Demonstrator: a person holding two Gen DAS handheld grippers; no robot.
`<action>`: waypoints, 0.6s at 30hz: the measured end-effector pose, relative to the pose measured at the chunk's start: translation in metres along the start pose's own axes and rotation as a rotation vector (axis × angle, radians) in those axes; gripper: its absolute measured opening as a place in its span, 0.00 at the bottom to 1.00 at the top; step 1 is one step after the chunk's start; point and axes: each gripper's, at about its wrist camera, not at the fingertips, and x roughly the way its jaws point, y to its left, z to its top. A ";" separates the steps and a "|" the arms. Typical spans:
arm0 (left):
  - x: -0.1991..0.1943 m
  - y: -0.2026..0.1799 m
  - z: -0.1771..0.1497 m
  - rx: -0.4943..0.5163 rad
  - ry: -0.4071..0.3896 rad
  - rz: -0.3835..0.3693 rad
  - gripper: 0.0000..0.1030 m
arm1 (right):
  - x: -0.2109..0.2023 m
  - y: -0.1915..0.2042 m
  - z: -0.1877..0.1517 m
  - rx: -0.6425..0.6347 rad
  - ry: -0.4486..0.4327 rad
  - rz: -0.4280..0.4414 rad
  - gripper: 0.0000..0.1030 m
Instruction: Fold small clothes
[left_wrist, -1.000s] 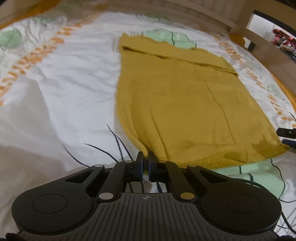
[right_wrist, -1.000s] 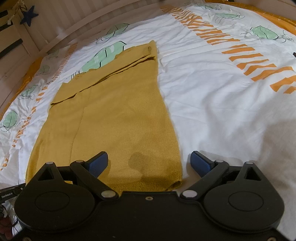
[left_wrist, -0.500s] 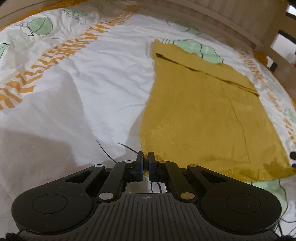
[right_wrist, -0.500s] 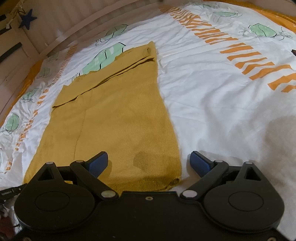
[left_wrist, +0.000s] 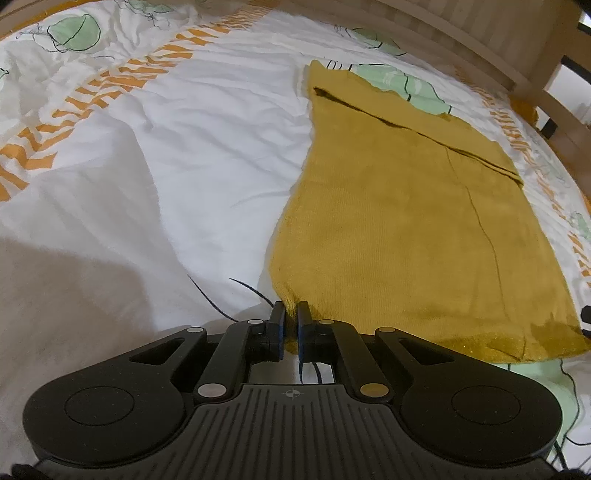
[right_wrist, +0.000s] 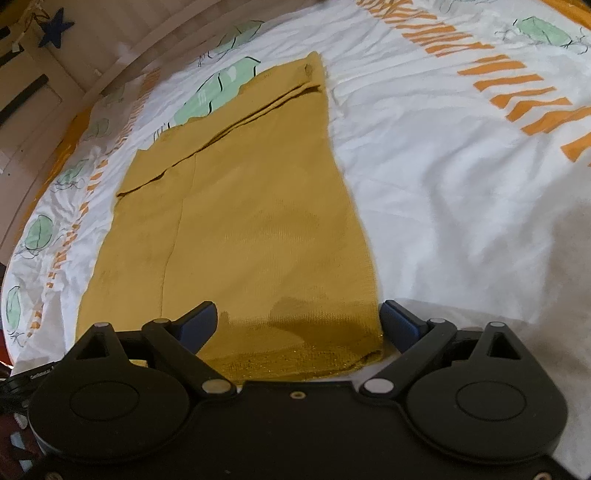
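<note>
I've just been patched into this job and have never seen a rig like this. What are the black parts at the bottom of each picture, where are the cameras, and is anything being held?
There is no robot: a person holds a two-finger gripper in each hand, and a wide-angle camera on each looks forward along its fingers. The black parts are the grippers themselves.

One picture looks past the left gripper, the other past the right gripper. Both show a mustard knit garment lying flat, partly folded, on a white printed bedsheet.

The left gripper is shut on the garment's near corner. The right gripper is open, with its fingers either side of the other near corner, holding nothing.
</note>
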 end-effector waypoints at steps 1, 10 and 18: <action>0.001 0.000 0.000 -0.004 0.002 -0.002 0.06 | 0.000 0.000 0.000 0.002 0.001 0.003 0.90; -0.008 0.002 -0.002 -0.012 -0.042 -0.037 0.04 | -0.006 -0.009 -0.003 0.073 -0.004 0.102 0.20; -0.035 -0.001 0.010 -0.048 -0.150 -0.088 0.04 | -0.027 0.002 0.005 0.034 -0.115 0.188 0.18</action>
